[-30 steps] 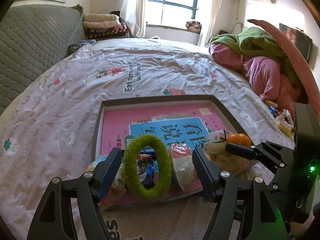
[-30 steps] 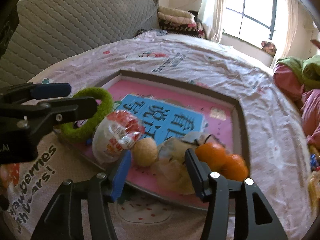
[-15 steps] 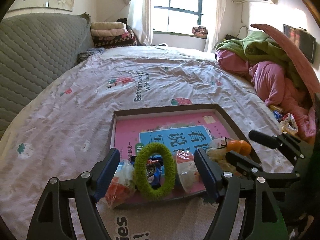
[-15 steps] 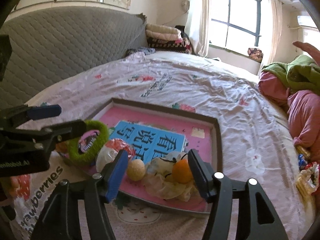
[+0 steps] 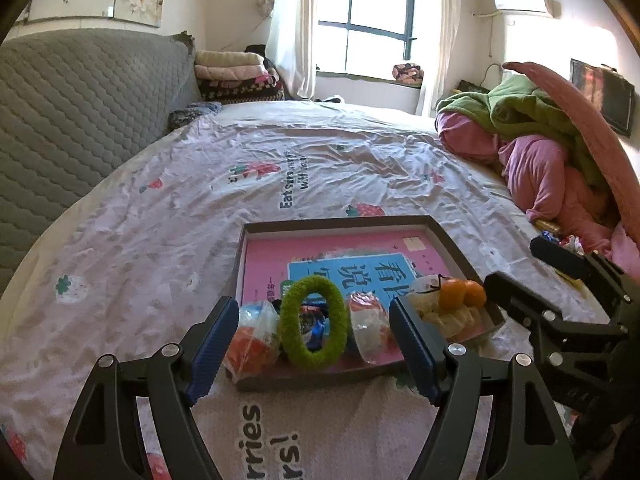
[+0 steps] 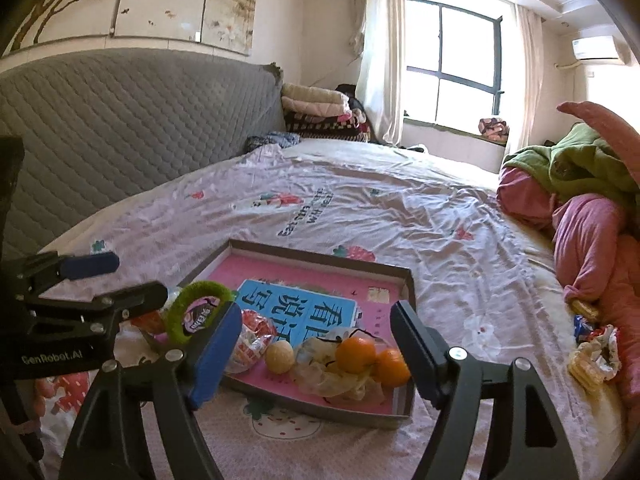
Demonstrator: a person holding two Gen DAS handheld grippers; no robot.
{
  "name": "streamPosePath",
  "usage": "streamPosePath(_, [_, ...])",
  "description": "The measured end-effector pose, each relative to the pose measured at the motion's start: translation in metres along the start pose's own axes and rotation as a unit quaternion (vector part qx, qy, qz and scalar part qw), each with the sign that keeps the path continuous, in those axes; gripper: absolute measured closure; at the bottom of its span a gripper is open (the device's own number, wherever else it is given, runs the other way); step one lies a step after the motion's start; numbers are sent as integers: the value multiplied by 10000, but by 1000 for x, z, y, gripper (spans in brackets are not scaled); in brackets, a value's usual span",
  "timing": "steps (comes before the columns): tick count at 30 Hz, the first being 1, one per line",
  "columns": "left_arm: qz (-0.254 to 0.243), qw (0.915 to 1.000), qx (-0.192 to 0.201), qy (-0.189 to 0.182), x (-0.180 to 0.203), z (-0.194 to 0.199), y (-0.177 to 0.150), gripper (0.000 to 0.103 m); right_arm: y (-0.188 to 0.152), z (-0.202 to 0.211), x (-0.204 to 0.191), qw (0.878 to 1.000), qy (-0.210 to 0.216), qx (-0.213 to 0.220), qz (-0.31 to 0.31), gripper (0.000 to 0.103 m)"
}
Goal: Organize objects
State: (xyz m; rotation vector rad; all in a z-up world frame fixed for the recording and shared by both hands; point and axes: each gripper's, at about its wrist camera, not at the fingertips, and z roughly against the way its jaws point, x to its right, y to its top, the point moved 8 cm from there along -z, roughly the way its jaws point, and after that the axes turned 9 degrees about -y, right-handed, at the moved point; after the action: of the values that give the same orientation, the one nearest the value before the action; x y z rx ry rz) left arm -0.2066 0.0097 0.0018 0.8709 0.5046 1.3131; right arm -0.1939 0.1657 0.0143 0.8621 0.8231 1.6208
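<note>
Brown-rimmed shallow tray (image 5: 340, 222) lying on the strawberry-print bed sheet (image 5: 168, 216), with a pink-and-blue book flat on its floor. Gathered along its near edge: a fuzzy green ring (image 5: 313, 322) standing on edge, wrapped snack packets (image 5: 252, 340), a small pale ball (image 6: 279, 357) and two oranges (image 6: 368, 358) on crumpled clear plastic. Left gripper (image 5: 310, 348): jaws wide, nothing between the pads, held above and short of the tray. Right gripper (image 6: 316, 354): jaws opening, likewise empty, the oranges lying beyond them in the tray. Judged step: a release into the tray just completed, both tools clear. More loose packets (image 6: 592, 356) lie on the sheet near the pink bedding; the next move probably calls for reaching one and closing on it.
</note>
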Motion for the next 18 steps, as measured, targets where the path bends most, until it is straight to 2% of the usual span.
streamPosePath(7, [2,10000,50,19,5,11,-4,24,-3,20,3,9999,5,83,-105,26])
streamPosePath(11, [-101,9996,134,216,6,20,-7,24,-4,28,5,9999,9,108,-135,26])
streamPosePath(18, [-36,9993,18,372,3,25,-25,24,-15,34,1,9998,37,14,-169,25])
